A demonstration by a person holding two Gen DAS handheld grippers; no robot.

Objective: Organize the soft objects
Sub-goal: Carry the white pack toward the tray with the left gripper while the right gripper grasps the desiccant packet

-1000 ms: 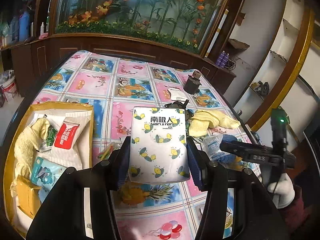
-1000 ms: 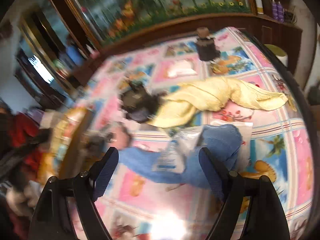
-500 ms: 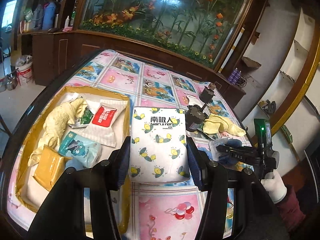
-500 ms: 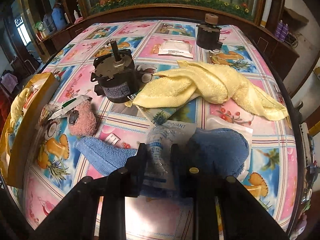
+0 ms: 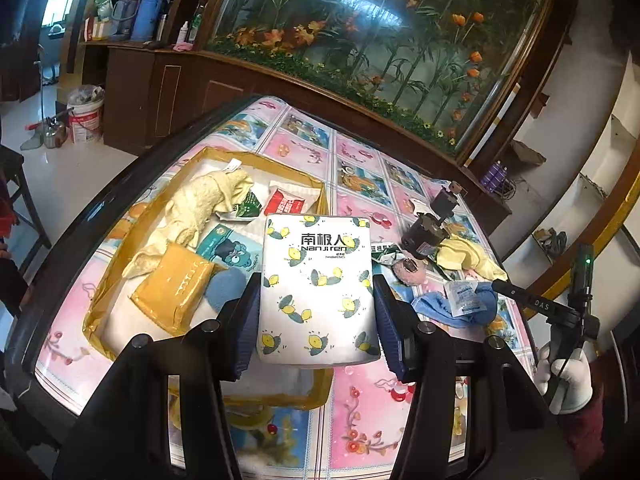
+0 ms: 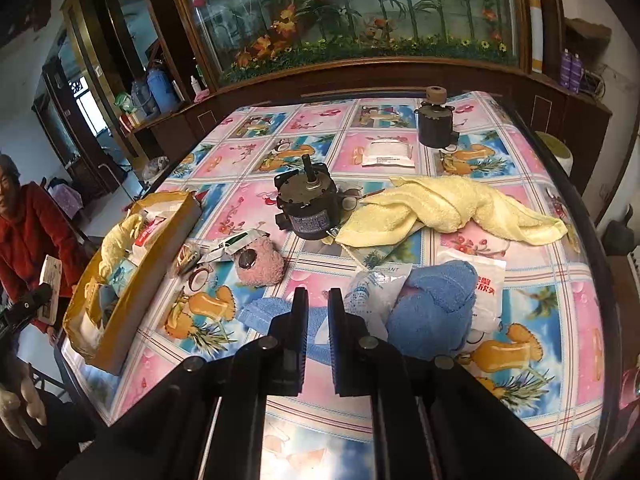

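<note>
Lemon-printed white tissue pack (image 5: pixel 318 292) sits clamped between my left claw's (image 5: pixel 316 312) blue ribbed pads, long axis running away from me, printed end farthest, hovering over the near right corner of the yellow cardboard tray (image 5: pixel 102 292). Inside the tray, bare lining shows near that corner, beside a glossy yellow pouch (image 5: pixel 172 292). My right claw (image 6: pixel 318 312) has clenched; a crinkly clear desiccant sachet (image 6: pixel 370 288) lies on the fluffy blue towel (image 6: pixel 434 308) just beside its right finger, and I cannot tell whether anything is pinched.
</note>
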